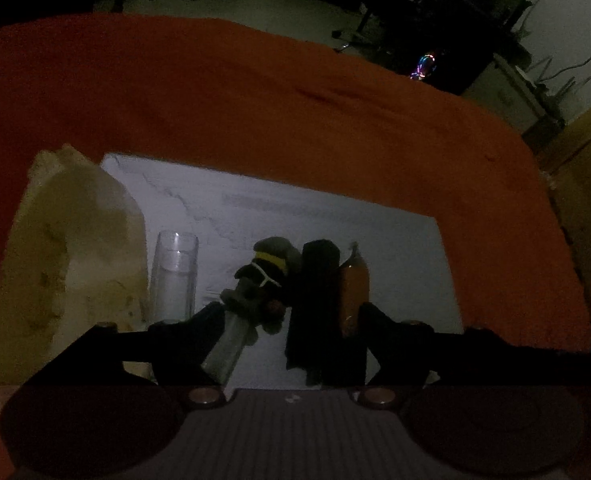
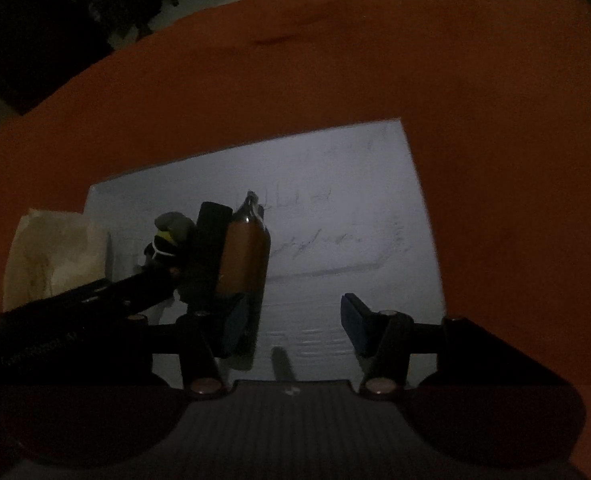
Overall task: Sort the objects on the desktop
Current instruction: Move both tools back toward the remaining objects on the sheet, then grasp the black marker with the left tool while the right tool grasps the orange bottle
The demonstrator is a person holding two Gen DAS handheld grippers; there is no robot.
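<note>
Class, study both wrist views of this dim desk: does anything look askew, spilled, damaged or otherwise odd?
Nothing is spilled or visibly broken. The oddity is crowding: the clear drinking glass, small grey plush toy, tall black block and amber bottle stand bunched together on the white board, leaving little room for the open left gripper.

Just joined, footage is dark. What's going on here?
A person with two handheld grippers is working over a white board on an orange cloth. The left gripper is open around a small plush toy and a black block. The right gripper is open, beside the brown bottle. A clear glass stands apart.
</note>
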